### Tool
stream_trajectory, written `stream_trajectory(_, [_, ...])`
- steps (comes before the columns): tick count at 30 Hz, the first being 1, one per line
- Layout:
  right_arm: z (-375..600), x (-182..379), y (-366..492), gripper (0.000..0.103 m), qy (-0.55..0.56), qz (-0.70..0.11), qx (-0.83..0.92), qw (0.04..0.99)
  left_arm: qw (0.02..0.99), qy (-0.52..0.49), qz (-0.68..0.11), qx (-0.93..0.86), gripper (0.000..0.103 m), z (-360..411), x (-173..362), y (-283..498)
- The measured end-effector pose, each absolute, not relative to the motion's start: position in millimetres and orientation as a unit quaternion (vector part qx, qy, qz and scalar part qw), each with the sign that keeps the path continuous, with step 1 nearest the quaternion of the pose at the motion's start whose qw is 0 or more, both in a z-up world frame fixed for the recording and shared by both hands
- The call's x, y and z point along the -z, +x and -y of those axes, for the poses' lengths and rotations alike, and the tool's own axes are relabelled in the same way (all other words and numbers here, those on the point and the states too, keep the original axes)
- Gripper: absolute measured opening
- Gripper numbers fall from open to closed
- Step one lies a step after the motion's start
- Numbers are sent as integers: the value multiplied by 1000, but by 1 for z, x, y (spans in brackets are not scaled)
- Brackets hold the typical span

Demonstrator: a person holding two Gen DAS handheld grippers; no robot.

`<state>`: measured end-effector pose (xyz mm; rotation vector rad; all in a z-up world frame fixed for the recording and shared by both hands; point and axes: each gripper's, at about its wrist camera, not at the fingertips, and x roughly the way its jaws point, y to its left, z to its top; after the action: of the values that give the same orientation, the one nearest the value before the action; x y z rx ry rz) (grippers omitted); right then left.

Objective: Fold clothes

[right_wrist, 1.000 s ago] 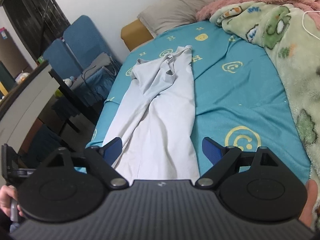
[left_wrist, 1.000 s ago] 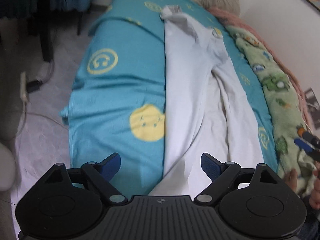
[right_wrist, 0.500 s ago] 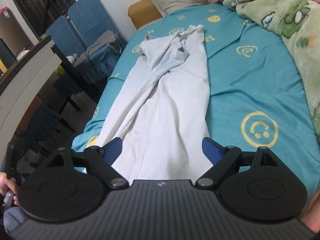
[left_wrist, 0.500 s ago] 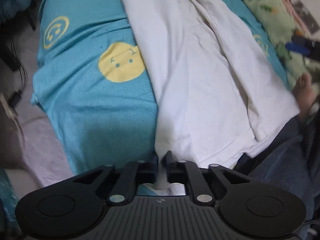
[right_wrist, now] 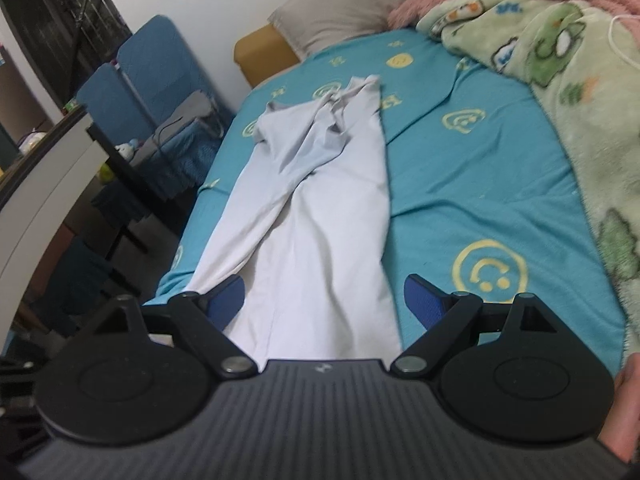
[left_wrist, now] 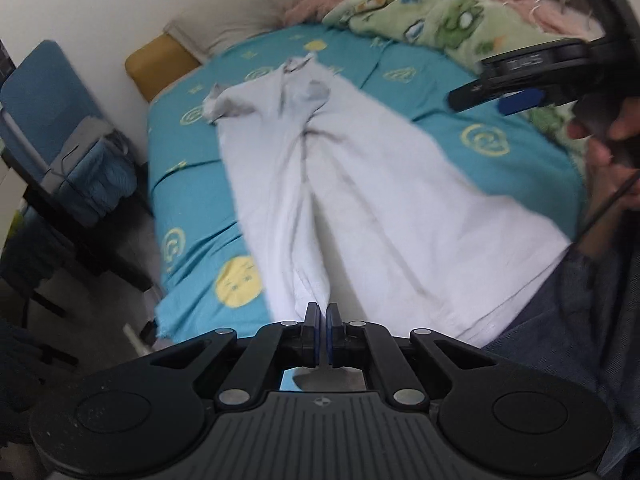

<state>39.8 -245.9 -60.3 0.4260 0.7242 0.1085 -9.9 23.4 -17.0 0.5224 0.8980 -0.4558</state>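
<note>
A long white garment (left_wrist: 360, 184) lies lengthwise on a bed with a teal sheet (left_wrist: 192, 204); its far end is bunched and grey-shaded. My left gripper (left_wrist: 321, 312) is shut on the garment's near left edge, and the cloth rises in a ridge toward the pinch. In the right wrist view the same white garment (right_wrist: 320, 216) runs away from me. My right gripper (right_wrist: 324, 300) is open, its blue fingers straddling the garment's near hem. The right gripper (left_wrist: 520, 102) also shows at the upper right of the left wrist view, held by a hand.
A green cartoon blanket (right_wrist: 560, 80) and a pink one cover the bed's right side. A grey pillow (right_wrist: 352, 8) lies at the head. Blue chairs (right_wrist: 136, 80) and a dark desk stand left of the bed. A person's blue-trousered leg (left_wrist: 560, 340) is at the near edge.
My left gripper went from open to shut on the garment's near edge and has since tilted up with it. My right gripper stayed open and moved slightly closer over the hem.
</note>
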Motion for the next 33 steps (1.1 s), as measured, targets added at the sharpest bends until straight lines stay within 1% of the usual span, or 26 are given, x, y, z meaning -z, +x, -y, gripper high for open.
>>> stream_trajectory(2, [248, 58, 38, 88, 204, -342, -49, 916, 841, 238, -425, 234, 2, -6, 24, -18])
stream_trajectory(5, [251, 54, 34, 88, 201, -324, -48, 923, 828, 222, -444, 262, 2, 18, 50, -16])
stream_trajectory(8, [250, 46, 27, 88, 196, -285, -58, 937, 821, 158, -474, 275, 5, 25, 73, -4])
stream_trajectory(9, [248, 44, 26, 88, 191, -274, -58, 941, 820, 131, -484, 276, 8, 25, 78, 1])
stream_trajectory(11, [246, 41, 23, 88, 184, -256, -56, 947, 827, 102, -481, 271, 18, 22, 79, 7])
stream_trajectory(13, [245, 41, 25, 88, 181, -252, -51, 949, 841, 84, -469, 254, 54, 15, 74, 12])
stream_trajectory(16, [235, 47, 39, 88, 164, -251, -49, 953, 865, 35, -447, 224, 72, -6, 65, 26])
stream_trajectory(17, [229, 50, 46, 88, 154, -250, -49, 955, 876, 16, -434, 211, 75, -14, 62, 32])
stream_trajectory(18, [223, 53, 53, 88, 144, -250, -49, 956, 887, 2, -418, 193, 82, -22, 61, 36])
stream_trajectory(21, [205, 62, 75, 88, 115, -247, -50, 961, 918, -42, -368, 140, 87, -44, 56, 50])
stream_trajectory(23, [193, 68, 90, 88, 95, -245, -50, 964, 929, -57, -352, 102, 89, -55, 61, 59])
stream_trajectory(29, [152, 129, 150, 88, 47, -293, -54, 953, 918, -93, -381, 65, 89, -71, 80, 77])
stream_trajectory(32, [138, 162, 163, 88, 13, -316, -57, 947, 915, -101, -385, 67, 89, -72, 85, 79])
stream_trajectory(33, [133, 172, 164, 90, -6, -320, -55, 946, 913, -102, -390, 66, 89, -72, 89, 81])
